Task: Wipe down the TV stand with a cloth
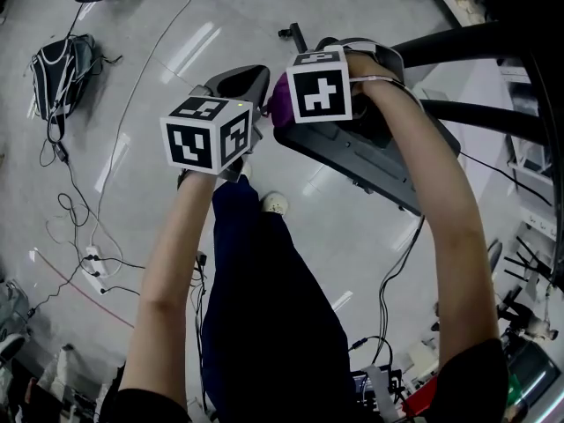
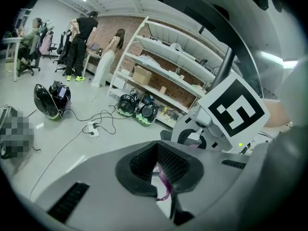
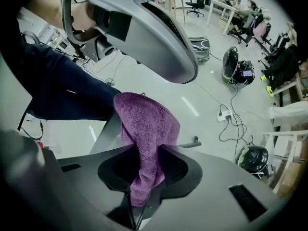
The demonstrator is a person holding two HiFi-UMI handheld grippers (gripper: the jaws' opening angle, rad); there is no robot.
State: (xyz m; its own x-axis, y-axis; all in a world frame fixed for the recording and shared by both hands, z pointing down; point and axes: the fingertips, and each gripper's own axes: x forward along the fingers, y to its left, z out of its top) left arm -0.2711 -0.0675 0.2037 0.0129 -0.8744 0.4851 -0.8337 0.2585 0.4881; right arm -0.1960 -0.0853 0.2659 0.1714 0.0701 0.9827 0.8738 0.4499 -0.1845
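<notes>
A purple cloth (image 3: 144,124) stands up in a bunched mound from my right gripper (image 3: 144,160), which is shut on it. In the head view the cloth (image 1: 280,100) shows as a small purple patch by the right gripper (image 1: 291,104), just over the near edge of the TV stand's dark grey base (image 1: 361,161). My left gripper (image 1: 251,76) hangs close beside it on the left, over bare floor. Its jaws are shut (image 2: 156,150), with only a thin purple strand (image 2: 164,183) dangling in the slit behind the tips. The stand's black posts (image 1: 458,51) run off to the right.
A backpack (image 1: 60,64), a power strip (image 1: 92,261) and loose cables lie on the glossy floor to the left. The person's dark trouser leg (image 1: 264,307) is below the grippers. White shelving (image 2: 168,57), helmets (image 2: 137,109) and standing people (image 2: 82,32) are farther off.
</notes>
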